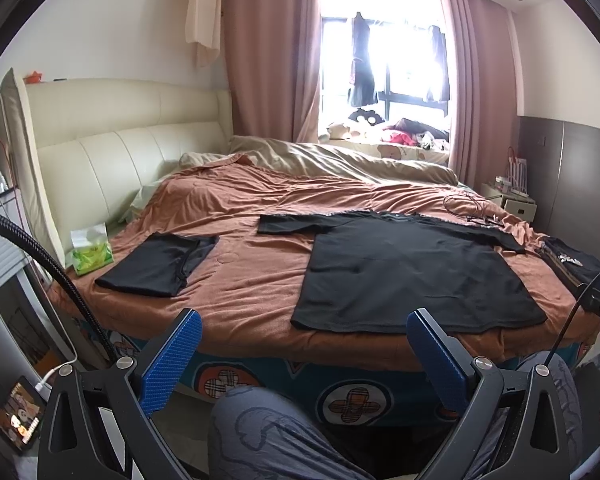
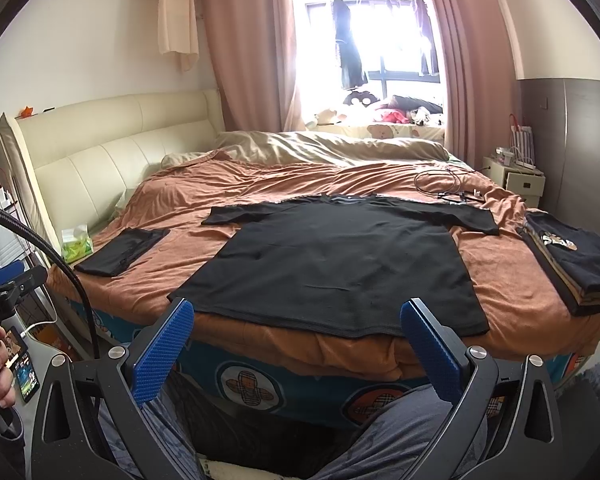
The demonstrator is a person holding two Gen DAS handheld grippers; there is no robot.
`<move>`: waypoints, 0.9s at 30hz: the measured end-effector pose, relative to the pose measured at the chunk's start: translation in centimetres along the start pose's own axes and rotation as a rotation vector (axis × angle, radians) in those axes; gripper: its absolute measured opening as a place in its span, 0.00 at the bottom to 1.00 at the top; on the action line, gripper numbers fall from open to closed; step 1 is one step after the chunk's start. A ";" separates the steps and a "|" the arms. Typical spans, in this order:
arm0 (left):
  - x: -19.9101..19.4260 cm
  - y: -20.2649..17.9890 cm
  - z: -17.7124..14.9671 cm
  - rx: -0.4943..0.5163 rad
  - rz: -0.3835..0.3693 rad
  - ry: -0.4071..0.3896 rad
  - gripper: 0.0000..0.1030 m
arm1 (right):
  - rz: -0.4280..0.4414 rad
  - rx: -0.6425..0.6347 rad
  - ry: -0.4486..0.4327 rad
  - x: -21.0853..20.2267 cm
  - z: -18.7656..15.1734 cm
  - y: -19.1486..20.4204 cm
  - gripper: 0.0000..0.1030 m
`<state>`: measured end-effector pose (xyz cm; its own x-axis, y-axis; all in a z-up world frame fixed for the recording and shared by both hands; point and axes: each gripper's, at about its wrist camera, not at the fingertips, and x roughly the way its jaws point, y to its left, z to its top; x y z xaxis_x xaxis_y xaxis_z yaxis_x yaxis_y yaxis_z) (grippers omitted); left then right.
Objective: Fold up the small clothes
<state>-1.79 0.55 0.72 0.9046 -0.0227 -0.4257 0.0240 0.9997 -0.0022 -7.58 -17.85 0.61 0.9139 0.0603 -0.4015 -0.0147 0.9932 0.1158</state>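
A black T-shirt lies spread flat, sleeves out, on the brown blanket near the bed's front edge. A folded black garment rests to its left. A stack of folded dark clothes sits at the right edge. My left gripper stands open, held back from the bed and left of the shirt's hem. My right gripper is open too, just short of the shirt's bottom hem. Neither holds anything.
A green tissue pack lies by the cream headboard. Cables lie on the blanket behind the shirt. A person's knees in grey trousers are below the grippers. A phone and bedside cabinet flank the bed.
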 end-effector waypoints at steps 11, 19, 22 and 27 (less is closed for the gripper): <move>-0.3 -0.2 0.4 0.011 -0.028 -0.007 1.00 | 0.004 0.008 -0.013 0.1 0.4 -0.1 1.00; 0.2 0.2 1.5 0.015 -0.058 -0.008 1.00 | 0.004 0.001 -0.021 1.0 1.1 0.2 1.00; 0.5 0.3 2.0 0.022 -0.066 -0.009 1.00 | 0.007 -0.005 -0.016 1.5 1.2 0.5 1.00; 1.5 1.0 3.2 0.005 -0.101 -0.004 1.00 | 0.010 -0.021 -0.003 3.2 2.5 1.3 1.00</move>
<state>0.92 1.47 2.98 0.8993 -0.1231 -0.4198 0.1171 0.9923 -0.0400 -3.62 -16.64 1.72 0.9147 0.0697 -0.3981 -0.0318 0.9944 0.1009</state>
